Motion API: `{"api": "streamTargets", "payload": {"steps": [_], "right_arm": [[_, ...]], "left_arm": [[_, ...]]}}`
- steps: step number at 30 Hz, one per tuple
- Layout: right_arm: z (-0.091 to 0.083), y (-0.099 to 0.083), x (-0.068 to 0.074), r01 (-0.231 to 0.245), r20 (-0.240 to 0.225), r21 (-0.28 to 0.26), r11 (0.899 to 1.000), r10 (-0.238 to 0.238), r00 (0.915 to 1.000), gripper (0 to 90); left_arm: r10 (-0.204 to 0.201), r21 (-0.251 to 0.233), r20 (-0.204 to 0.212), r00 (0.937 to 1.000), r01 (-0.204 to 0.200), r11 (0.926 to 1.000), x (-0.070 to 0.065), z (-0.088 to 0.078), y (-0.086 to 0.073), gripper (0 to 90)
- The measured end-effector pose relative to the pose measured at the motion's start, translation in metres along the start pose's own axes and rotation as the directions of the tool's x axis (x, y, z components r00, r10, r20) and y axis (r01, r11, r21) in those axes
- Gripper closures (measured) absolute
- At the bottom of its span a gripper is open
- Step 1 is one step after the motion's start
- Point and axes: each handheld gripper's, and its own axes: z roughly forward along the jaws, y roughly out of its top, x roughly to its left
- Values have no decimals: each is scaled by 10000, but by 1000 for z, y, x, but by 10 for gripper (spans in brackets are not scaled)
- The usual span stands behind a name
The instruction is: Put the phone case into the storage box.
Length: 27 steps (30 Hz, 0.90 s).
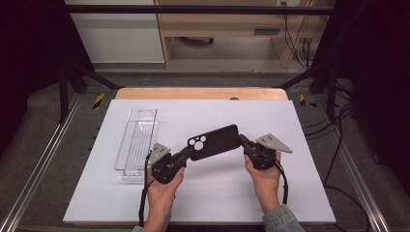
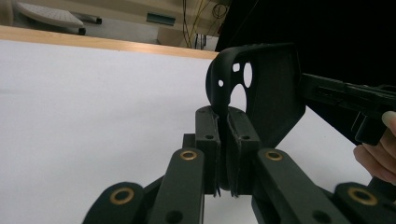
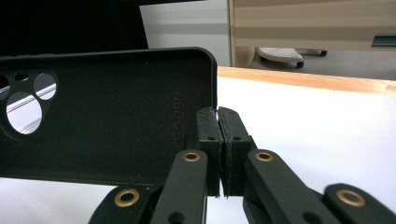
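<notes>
Black phone case (image 1: 214, 141), held above middle of white desk (image 1: 300, 193), spans between both grippers, camera-cutout end toward left one. Judged light, thin, flexible rubbery shell; likely bows if squeezed mid-panel, so rim ends are best hold. Left gripper (image 1: 184, 155): jaws pinched nearly closed on rim at cutout end. Right gripper (image 1: 243, 142): jaws pinched nearly closed on rim at opposite end. Farther off, clear plastic tray (image 1: 137, 141) lies near desk's left edge.
</notes>
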Motion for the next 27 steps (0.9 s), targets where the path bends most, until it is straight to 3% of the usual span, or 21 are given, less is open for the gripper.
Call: {"api": "streamTargets", "payload": {"steps": [15, 27], "right_arm": [[4, -4, -4, -465, -381, 111, 9989, 469, 9982, 880], [6, -6, -7, -879, -754, 196, 9959, 892, 9932, 871]], "left_arm": [[228, -97, 29, 9997, -228, 9997, 2, -1, 5, 848], [646, -84, -14, 9979, -646, 9979, 4, -1, 14, 851]]}}
